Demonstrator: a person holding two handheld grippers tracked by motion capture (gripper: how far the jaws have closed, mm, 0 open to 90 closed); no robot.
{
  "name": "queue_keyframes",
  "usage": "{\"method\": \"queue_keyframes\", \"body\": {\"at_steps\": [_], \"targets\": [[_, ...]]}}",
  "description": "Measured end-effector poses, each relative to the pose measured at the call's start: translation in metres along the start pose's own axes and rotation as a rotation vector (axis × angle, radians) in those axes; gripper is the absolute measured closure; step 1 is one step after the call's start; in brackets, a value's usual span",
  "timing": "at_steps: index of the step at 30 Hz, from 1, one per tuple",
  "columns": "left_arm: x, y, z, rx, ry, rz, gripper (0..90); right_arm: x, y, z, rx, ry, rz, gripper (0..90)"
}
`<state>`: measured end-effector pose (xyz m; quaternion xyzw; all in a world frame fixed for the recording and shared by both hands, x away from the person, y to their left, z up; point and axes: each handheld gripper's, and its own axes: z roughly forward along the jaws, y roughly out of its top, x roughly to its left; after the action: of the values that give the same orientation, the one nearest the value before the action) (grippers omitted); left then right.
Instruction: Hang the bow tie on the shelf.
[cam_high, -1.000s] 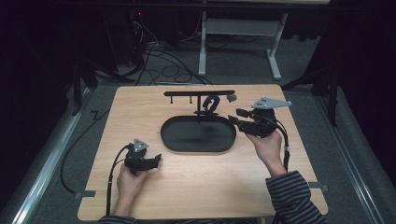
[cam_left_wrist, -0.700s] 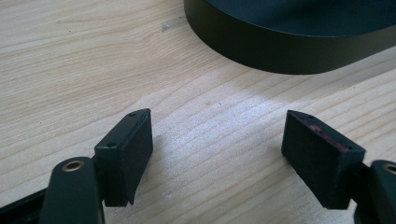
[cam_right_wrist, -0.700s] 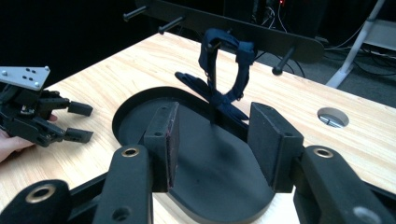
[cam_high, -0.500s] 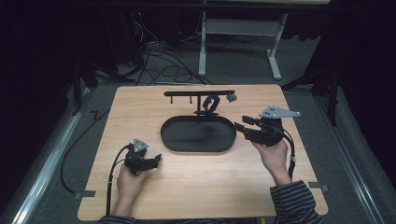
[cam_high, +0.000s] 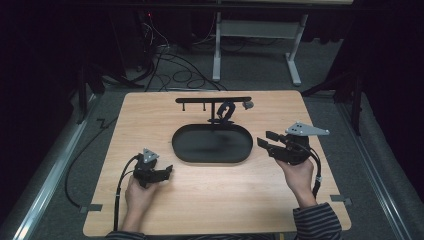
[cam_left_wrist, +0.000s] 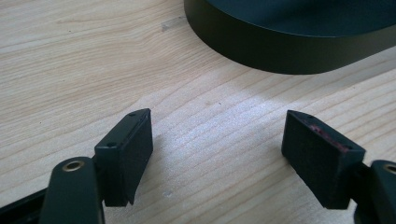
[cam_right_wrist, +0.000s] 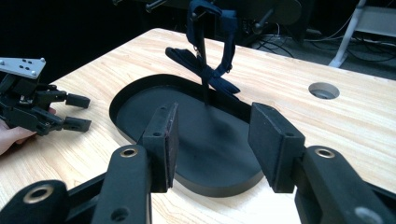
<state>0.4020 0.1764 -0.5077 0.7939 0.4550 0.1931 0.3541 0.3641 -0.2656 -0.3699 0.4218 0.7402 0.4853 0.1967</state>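
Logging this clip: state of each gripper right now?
Left gripper: open, holding nothing, over bare table.
Right gripper: open, holding nothing, facing the black tray.

One light wooden counter (cam_high: 210, 200) is seen. On it are counted one black oval tray (cam_high: 212, 145), one black T-shaped rack (cam_high: 214, 100) and one dark strap (cam_right_wrist: 219, 70) hung there. Two black hand-held tongs (cam_high: 166, 171) (cam_high: 264, 138) are counted.

No text, label, brand, number or sign can be read.
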Motion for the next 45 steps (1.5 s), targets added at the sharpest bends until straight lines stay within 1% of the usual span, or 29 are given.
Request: {"method": "queue_keyframes", "body": {"at_steps": [14, 20, 26, 29, 36, 45], "targets": [[0.000, 0.000, 0.000, 0.000, 0.000, 0.000, 25.3, -0.005, -0.023, 0.001, 0.007, -0.002, 0.047, 53.4], [0.000, 0.000, 0.000, 0.000, 0.000, 0.000, 25.3, -0.005, -0.036, 0.008, 0.029, -0.010, 0.056, 52.9], [0.000, 0.000, 0.000, 0.000, 0.000, 0.000, 25.3, -0.006, -0.046, 0.013, 0.043, -0.004, 0.074, 52.8], [0.000, 0.000, 0.000, 0.000, 0.000, 0.000, 25.3, -0.005, -0.050, 0.016, 0.050, -0.005, 0.075, 52.7], [0.000, 0.000, 0.000, 0.000, 0.000, 0.000, 25.3, -0.005, -0.061, 0.025, 0.077, 0.000, 0.090, 52.7], [0.000, 0.000, 0.000, 0.000, 0.000, 0.000, 25.3, -0.003, -0.073, 0.038, 0.124, -0.002, 0.087, 52.6]]}}
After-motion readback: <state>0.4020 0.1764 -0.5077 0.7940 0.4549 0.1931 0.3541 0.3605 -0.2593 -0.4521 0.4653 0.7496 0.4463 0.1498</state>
